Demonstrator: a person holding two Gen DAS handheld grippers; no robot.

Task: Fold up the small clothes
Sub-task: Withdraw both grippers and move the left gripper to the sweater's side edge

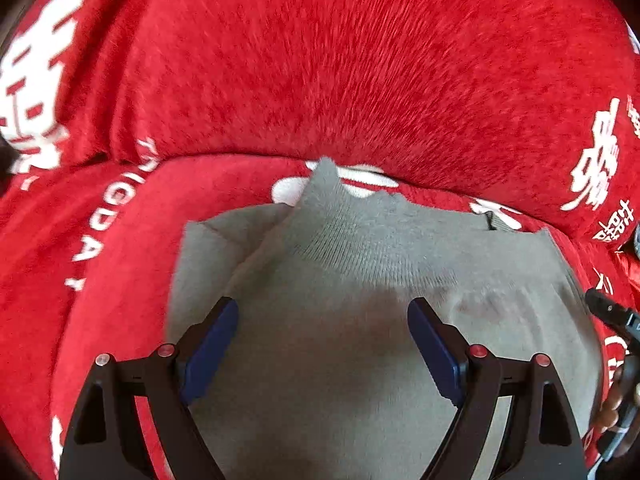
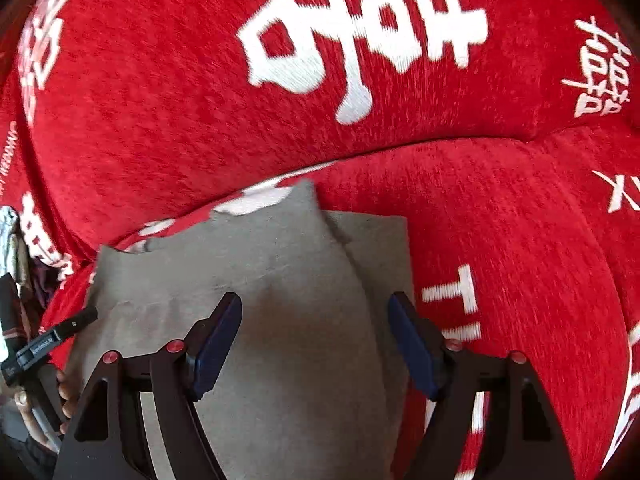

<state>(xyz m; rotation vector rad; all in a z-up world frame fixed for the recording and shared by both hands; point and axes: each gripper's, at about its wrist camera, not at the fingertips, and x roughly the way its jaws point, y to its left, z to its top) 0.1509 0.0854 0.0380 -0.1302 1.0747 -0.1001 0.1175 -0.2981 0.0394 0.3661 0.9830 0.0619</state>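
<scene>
left claw (image 1: 323, 312) open, over grey garment (image 1: 360, 248)

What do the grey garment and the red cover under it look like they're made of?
Grey garment: apparently a soft knit, matte; fine ribbing shows at the neck end, and the body looks smoother, perhaps brushed. Red cover: looks like chenille or a similar short-pile plush, with a directional nap that catches light in streaks; its white lettering seems woven in rather than printed, though blur leaves that open.
</scene>
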